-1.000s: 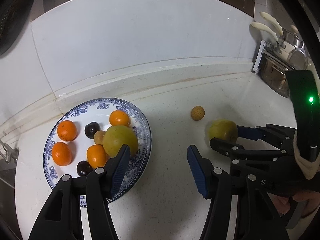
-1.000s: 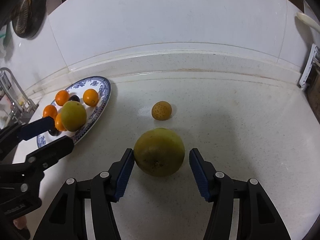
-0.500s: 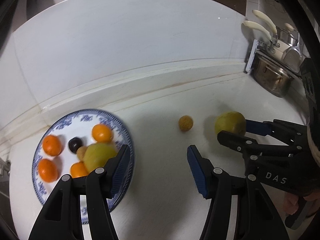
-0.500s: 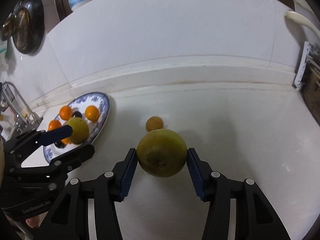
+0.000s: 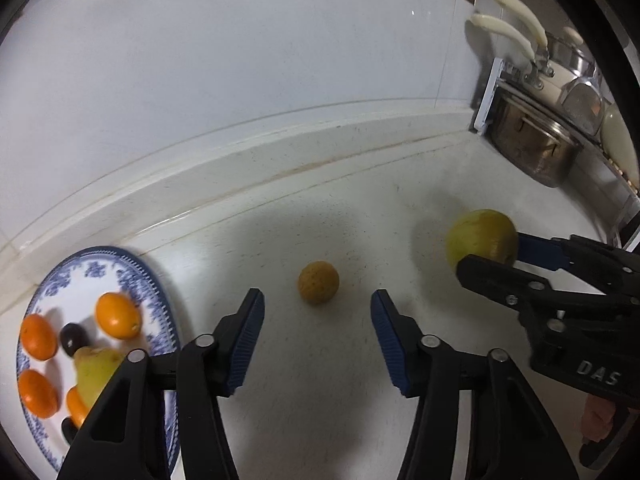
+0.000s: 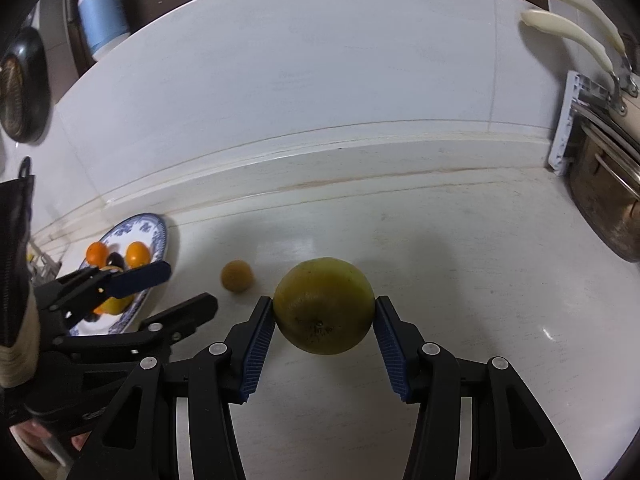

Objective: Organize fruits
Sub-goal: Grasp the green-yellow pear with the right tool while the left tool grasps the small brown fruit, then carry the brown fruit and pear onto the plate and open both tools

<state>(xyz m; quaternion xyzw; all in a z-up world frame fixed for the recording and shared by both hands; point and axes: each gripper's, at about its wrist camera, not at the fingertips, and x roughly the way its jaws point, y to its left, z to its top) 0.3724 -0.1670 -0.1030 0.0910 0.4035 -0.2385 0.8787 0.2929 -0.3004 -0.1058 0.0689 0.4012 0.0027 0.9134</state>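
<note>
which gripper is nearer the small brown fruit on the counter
Left. The left gripper is open with the small brown fruit just ahead of its fingertips; the right gripper, off to its right, holds the green fruit.

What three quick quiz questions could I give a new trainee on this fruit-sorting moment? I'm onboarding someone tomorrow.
1. True or false: the right gripper is shut on the large yellow-green fruit.
2. What lies in front of the open left gripper? A) a dark plum B) the small brown fruit C) a spoon
3. Fill in: the oranges sit on the blue-patterned ____.

Key: 1 true; 2 B; 3 plate.
</note>
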